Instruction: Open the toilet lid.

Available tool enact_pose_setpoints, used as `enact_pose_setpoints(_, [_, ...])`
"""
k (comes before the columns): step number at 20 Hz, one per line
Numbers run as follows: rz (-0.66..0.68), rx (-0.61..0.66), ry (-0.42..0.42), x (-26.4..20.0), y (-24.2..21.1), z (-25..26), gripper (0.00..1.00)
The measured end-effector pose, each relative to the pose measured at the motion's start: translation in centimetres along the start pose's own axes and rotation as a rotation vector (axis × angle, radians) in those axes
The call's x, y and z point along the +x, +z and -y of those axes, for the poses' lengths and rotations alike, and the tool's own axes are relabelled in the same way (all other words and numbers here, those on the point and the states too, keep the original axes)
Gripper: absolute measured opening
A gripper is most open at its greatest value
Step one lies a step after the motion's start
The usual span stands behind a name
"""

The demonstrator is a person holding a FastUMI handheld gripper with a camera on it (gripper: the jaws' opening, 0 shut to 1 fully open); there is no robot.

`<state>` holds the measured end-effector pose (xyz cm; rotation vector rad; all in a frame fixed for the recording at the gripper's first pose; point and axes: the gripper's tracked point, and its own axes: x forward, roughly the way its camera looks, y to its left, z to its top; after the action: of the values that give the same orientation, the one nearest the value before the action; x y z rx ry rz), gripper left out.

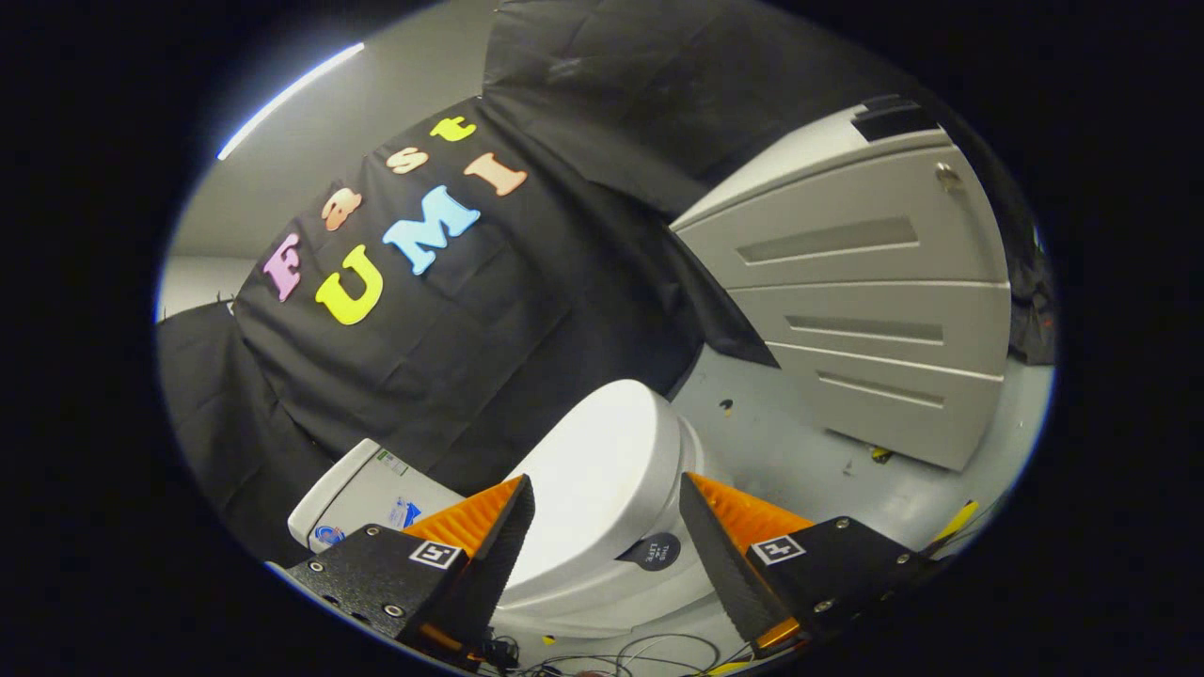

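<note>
A white toilet stands ahead, its lid (602, 470) closed flat over the bowl. A small dark round sticker (656, 552) sits on the lid's near edge. The white tank (362, 498) is behind the left finger, against the black cloth wall. My gripper (607, 494) hovers above the lid, open, the lid showing in the wide gap between its two fingers (494, 531). Neither finger touches the toilet.
A grey cabinet (865, 291) with three drawers stands beyond the toilet on the grey floor (781, 442). Black cloth hangs behind the tank. Loose cables (602, 658) lie on the floor close under the fingers. Small bits of debris dot the floor near the cabinet.
</note>
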<state>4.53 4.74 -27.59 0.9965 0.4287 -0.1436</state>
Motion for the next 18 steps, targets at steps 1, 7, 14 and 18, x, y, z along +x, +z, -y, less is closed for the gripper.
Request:
enact_pose_setpoints(1, [-0.009, 0.046, -0.014, 0.3, -0.5, 0.6, 0.96])
enact_pose_setpoints(7, [-0.074, 0.231, -0.065, 2.2, -3.5, 2.3, 0.95])
enact_pose_setpoints(14, [-0.112, 0.352, -0.093, 3.2, -5.8, 2.3, 0.95])
enact_pose_setpoints(18, [-0.077, 0.385, -0.137, 3.2, -5.3, 3.4, 0.95])
